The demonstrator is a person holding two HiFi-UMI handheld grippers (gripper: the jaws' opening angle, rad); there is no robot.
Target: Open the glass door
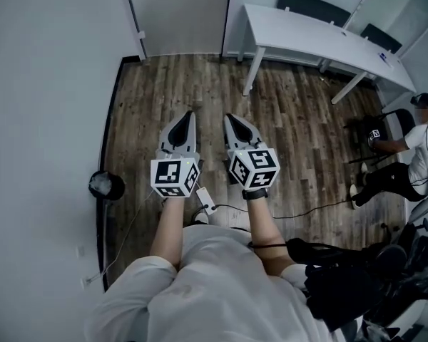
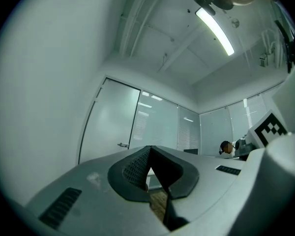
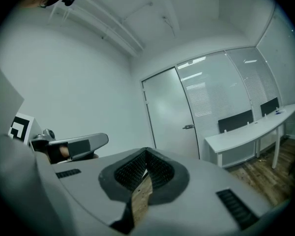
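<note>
Glass door [image 1: 178, 13] stands well beyond left gripper [image 1: 187, 118] and right gripper [image 1: 230, 121], both pressed together.

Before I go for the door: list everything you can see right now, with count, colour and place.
glass door: one, frosted pale, looks shut, far wall ahead
door handle: one, metal, door's right edge
table: one, white, far right
chairs: two, dark, behind the table
floor: brown wood planks
round object: one, black, by left wall
seated person: one, white top, far right
ceiling light: one, lit strip, overhead
left hand-held gripper: one, grey, shut, empty, pointing towards the door
right hand-held gripper: one, grey, shut, empty, beside the left
</note>
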